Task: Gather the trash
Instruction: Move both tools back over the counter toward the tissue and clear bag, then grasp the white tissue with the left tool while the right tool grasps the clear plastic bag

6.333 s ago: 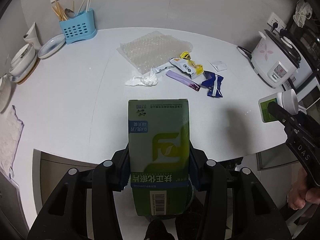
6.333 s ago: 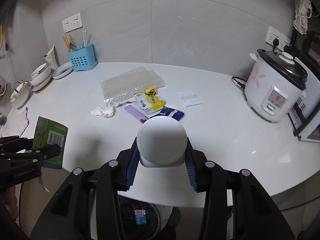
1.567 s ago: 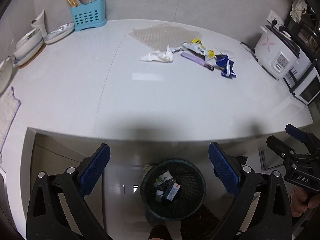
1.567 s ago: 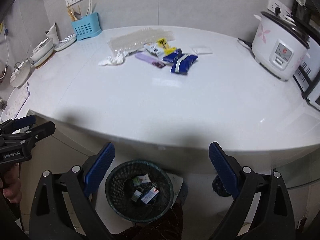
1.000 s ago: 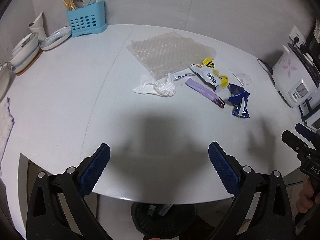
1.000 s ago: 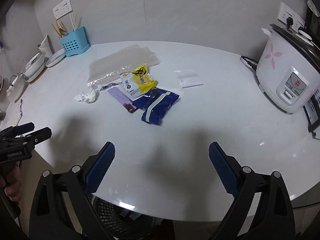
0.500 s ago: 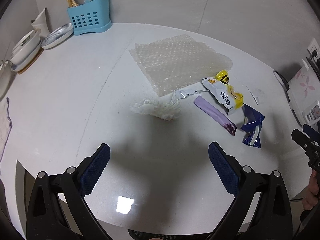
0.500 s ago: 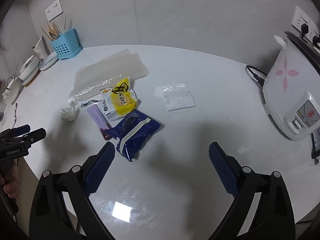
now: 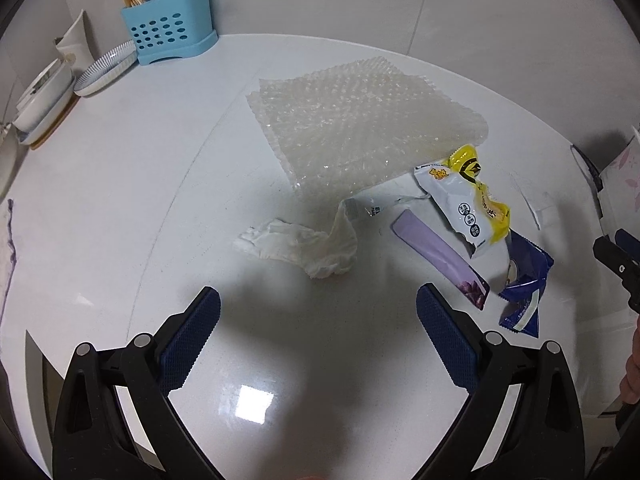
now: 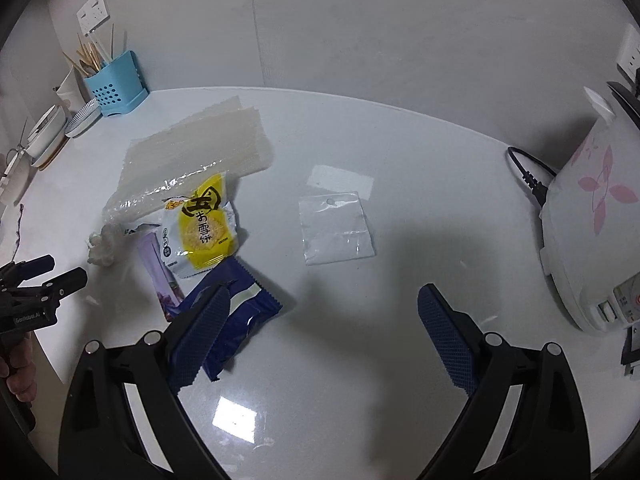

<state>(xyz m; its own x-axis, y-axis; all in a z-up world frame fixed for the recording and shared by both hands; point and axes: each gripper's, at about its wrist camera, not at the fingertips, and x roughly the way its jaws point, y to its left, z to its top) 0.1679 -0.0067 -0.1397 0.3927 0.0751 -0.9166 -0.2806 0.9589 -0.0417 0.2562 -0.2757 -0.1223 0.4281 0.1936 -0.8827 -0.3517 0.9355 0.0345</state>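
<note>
Trash lies on the white counter (image 9: pixel 120 184): a crumpled white tissue (image 9: pixel 304 245), a bubble wrap sheet (image 9: pixel 360 128), a yellow-white snack wrapper (image 9: pixel 468 204), a purple wrapper (image 9: pixel 440 256) and a dark blue wrapper (image 9: pixel 524 280). My left gripper (image 9: pixel 318 332) is open and empty, just in front of the tissue. My right gripper (image 10: pixel 322 332) is open and empty, over the counter; its left finger overlaps the blue wrapper (image 10: pixel 244 312). A clear plastic bag (image 10: pixel 336 228) lies ahead of it. The yellow wrapper (image 10: pixel 202 228) and bubble wrap (image 10: pixel 192 164) show at left.
A blue utensil holder (image 9: pixel 168 36) and stacked dishes (image 9: pixel 44 100) stand at the back left. A white rice cooker (image 10: pixel 596 220) with its cord (image 10: pixel 528 172) stands at the right. The left gripper's tips (image 10: pixel 44 276) show in the right wrist view.
Both grippers dropped the box and the white item into the bin, then rose and moved forward over the counter. The trash pile is now much closer to both.
</note>
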